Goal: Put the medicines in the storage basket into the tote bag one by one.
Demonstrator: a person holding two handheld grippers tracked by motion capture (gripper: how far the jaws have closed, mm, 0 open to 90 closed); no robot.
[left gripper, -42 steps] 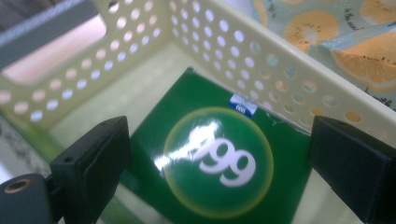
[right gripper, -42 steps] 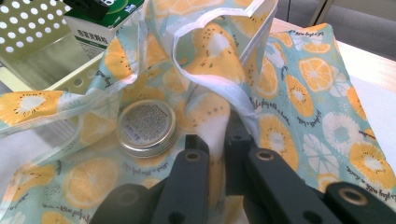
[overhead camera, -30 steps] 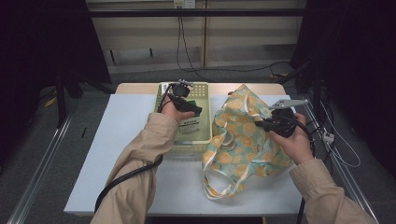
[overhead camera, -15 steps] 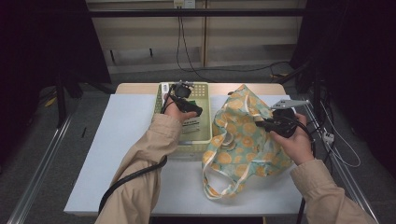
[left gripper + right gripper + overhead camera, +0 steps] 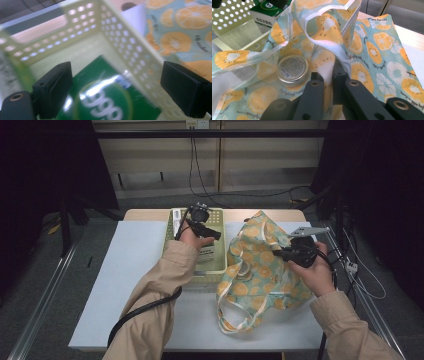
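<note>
Jaws of our left gripper point(image 5: 117, 90) stand wide apart at the bottom of the left gripper view and have just been closing a little; one black pad sits low on the left inside the yellow basket point(image 5: 130, 45), the other low on the right outside its perforated wall. Between them, lower centre, lies the green carton point(image 5: 105, 97), blurred, with white print on it, and neither pad presses on it. In the high view this gripper point(image 5: 212, 234) hangs over the basket point(image 5: 218, 265) just above the frame's middle, with our left hand point(image 5: 192, 240) behind it.

Our right gripper point(image 5: 328, 82) is pressed together on a fold of the fruit-print bag point(image 5: 367, 50) at the bottom centre of the right gripper view. Just left of the jaws a round tin point(image 5: 292, 70) lies on the cloth, lid up. The carton point(image 5: 270, 13) stands at the upper left there, beside the basket point(image 5: 232, 15). From above, the bag point(image 5: 260, 270) spreads right of centre on the white table point(image 5: 125, 270), touching the basket's right side, with the right gripper point(image 5: 280, 254) at its right edge.
</note>
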